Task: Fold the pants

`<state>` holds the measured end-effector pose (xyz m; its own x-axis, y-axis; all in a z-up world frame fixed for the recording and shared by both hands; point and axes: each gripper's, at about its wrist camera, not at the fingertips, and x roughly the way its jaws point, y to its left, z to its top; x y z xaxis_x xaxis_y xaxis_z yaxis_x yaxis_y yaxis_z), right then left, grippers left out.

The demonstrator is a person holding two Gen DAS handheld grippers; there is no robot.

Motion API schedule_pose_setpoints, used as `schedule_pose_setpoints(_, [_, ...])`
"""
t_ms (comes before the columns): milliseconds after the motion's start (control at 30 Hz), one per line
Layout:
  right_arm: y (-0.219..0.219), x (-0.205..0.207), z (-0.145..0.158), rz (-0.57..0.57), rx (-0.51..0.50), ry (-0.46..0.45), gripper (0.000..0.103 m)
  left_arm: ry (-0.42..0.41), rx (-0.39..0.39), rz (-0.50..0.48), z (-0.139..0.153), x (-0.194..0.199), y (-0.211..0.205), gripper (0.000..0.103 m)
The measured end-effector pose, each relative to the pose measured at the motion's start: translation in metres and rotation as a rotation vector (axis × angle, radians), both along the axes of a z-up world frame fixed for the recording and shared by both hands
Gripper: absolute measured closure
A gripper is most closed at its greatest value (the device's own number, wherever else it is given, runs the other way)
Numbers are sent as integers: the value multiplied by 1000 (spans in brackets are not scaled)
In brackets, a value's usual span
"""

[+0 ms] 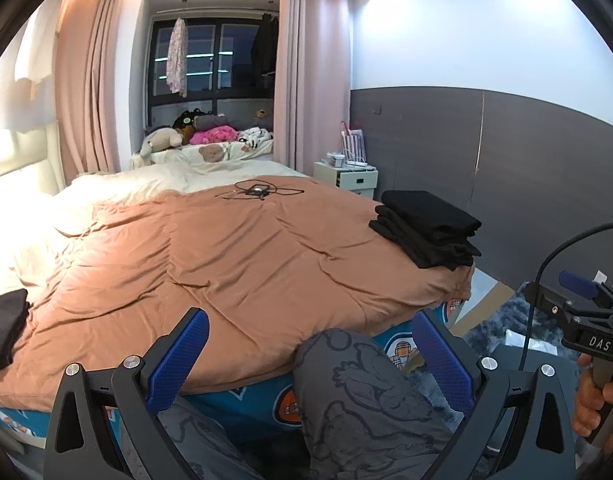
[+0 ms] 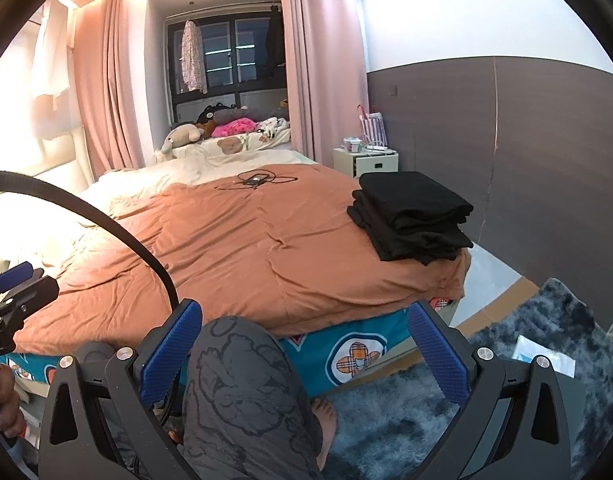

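A stack of folded black pants (image 1: 426,228) (image 2: 410,216) lies on the right near corner of the brown duvet (image 1: 226,256) (image 2: 266,240). Another dark garment (image 1: 4,330) lies bunched at the bed's left edge, seen only in the left wrist view. My left gripper (image 1: 314,346) is open and empty, held in front of the bed's foot; it also shows at the left of the right wrist view (image 2: 14,286). My right gripper (image 2: 304,346) is likewise open and empty. Both sit well short of the stack.
The person's knee in grey patterned trousers (image 1: 346,380) (image 2: 242,384) rises between the fingers, with a bare foot (image 2: 326,416) on a blue shaggy rug (image 2: 506,380). A tangle of cable (image 1: 258,190) lies mid-bed. A white bedside cabinet (image 2: 366,162) stands by the wall.
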<state>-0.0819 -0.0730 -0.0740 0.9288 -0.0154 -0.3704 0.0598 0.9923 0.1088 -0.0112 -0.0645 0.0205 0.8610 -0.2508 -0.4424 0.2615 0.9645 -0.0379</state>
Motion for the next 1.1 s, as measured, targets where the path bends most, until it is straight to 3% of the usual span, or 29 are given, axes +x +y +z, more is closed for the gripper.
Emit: schedule_pose_setpoints(1100, [13,3,1,2,8,23,0,13,16,38,-3,1,1,0])
